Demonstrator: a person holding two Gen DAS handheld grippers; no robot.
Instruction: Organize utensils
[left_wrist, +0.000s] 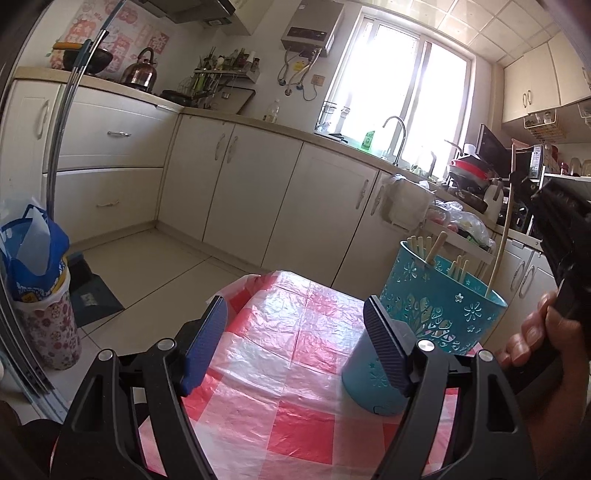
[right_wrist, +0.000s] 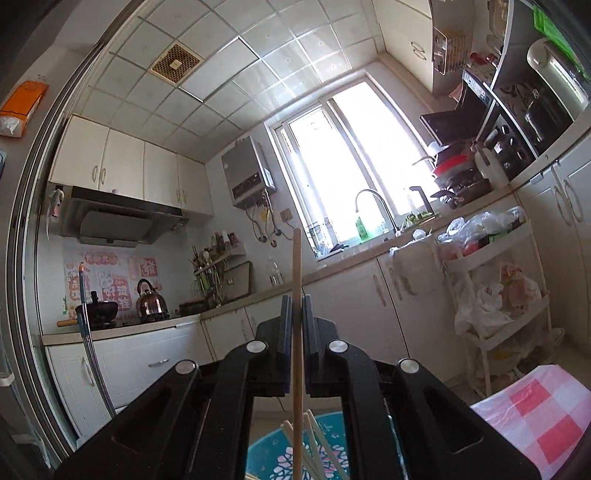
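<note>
The table, under a red-and-white checked plastic cover, ends at a far corner with bare tiled floor open beyond it as far as the cream cabinets. The middle of the cover lies clear. Toward its right edge stands a teal utensil holder patterned with flowers, with several pale wooden chopsticks leaning inside. The left gripper hangs low over the table, its blue pads spread wide with nothing between them; its right pad is just beside the holder's wall. The right gripper sits above the holder's mouth, tilted toward the window, jaws pinched tight on a single chopstick that stands upright, its lower end reaching down into the holder.
</note>
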